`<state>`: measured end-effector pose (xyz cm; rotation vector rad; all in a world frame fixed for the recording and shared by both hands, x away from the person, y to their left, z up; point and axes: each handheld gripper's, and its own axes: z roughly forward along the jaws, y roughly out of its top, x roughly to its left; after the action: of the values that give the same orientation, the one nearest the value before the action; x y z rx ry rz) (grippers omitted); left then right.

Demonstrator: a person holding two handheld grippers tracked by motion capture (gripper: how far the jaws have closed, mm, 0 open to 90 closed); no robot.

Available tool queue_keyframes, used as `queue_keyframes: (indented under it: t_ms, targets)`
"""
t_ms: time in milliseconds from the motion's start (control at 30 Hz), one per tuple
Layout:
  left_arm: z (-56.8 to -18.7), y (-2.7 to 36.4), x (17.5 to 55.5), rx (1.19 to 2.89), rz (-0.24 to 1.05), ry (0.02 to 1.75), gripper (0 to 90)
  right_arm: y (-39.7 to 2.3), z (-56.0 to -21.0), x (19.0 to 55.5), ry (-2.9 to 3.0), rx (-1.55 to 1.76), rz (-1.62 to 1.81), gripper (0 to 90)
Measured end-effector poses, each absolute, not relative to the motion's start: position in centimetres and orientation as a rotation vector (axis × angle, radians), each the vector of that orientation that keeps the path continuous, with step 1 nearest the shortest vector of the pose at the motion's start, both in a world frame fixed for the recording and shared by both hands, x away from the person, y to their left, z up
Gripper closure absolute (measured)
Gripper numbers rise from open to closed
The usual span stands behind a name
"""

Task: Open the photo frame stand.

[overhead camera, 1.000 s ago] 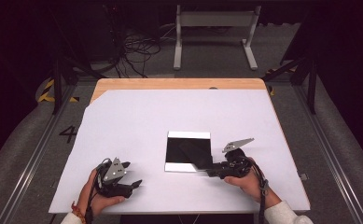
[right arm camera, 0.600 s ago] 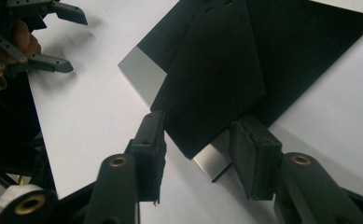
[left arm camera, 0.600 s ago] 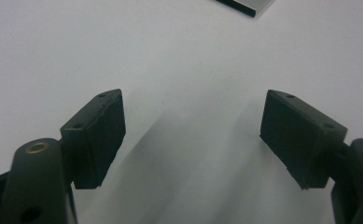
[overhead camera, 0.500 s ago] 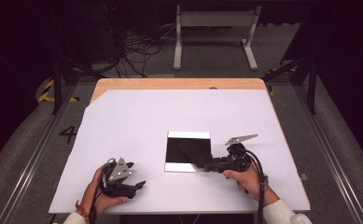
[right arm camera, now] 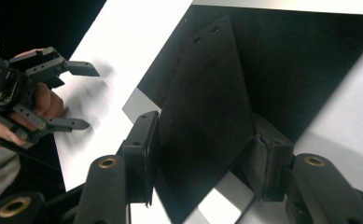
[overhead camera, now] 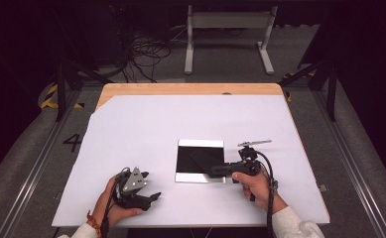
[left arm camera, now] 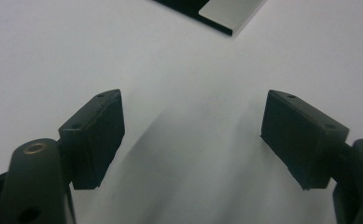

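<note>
So my right gripper is over the near right part of the black tray, which sits mid-counter on the white sheet with silvery strips at its far and near edges. A thin black flat piece sits between my right fingers; they've just been opening, and I can't tell if the pads press on it. My left gripper rests near the counter's front edge, well apart from the tray, fingers spread wide with nothing between them.
</note>
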<state>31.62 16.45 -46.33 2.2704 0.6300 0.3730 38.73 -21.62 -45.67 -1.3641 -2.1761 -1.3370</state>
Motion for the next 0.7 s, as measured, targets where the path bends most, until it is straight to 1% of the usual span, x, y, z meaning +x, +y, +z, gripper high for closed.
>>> queue_keyframes:
  t_ms: [67, 233, 400, 500, 700]
  targets:
    - [-46.1, 16.3, 31.8, 2.249, 0.361, 0.623, 21.2, -21.4, -45.8, 38.8, -2.171, -1.366, -1.354, 50.9]
    - [-45.9, 15.7, 32.4, 2.214, 0.326, 0.612, 19.9, -21.4, -45.9, 38.9, -2.169, -1.355, -1.386, 56.2]
    - [-45.5, 15.0, 33.4, 2.177, 0.292, 0.617, 18.8, -21.4, -45.9, 38.9, -2.169, -1.341, -1.400, 57.9]
    - [-45.5, 14.3, 34.2, 2.161, 0.269, 0.621, 18.2, -21.3, -45.7, 38.8, -2.187, -1.313, -1.434, 59.9]
    - [-45.5, 13.0, 36.5, 2.130, 0.222, 0.660, 17.4, -21.1, -45.6, 38.6, -2.223, -1.277, -1.452, 60.8]
